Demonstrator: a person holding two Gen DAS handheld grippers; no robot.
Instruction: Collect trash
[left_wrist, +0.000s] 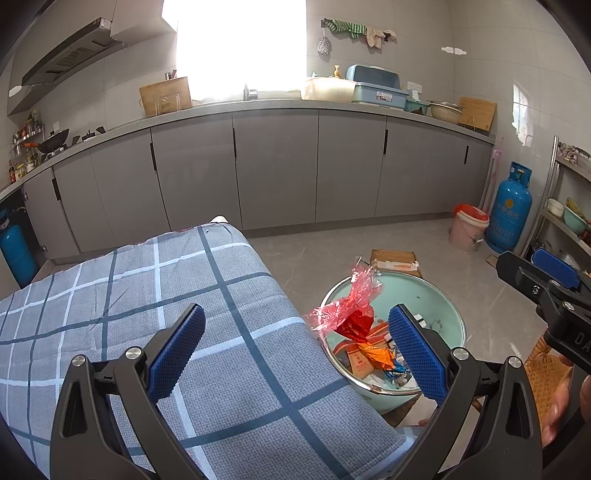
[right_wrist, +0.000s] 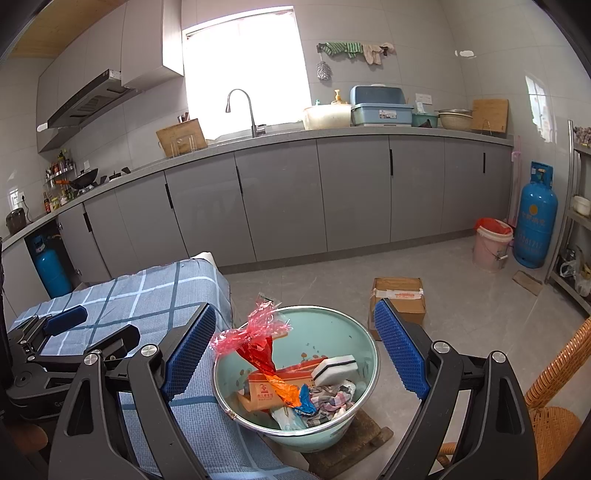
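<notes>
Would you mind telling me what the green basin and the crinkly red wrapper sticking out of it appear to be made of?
The green basin looks like enamelled metal: a glossy pale green inside with a thin, shiny metallic rim, though plastic can't be ruled out. The red wrapper seems to be thin cellophane-like plastic film: translucent, sharply crinkled and glinting in the light.

Both grippers (left_wrist: 295, 354) (right_wrist: 295, 354): black angular frames w/ silver screws, blue knurled finger pads (left_wrist: 177, 350).

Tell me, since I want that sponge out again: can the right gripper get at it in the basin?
Probably yes: the right gripper is open above the basin, and the sponge lies uncovered on top of the trash.
</notes>
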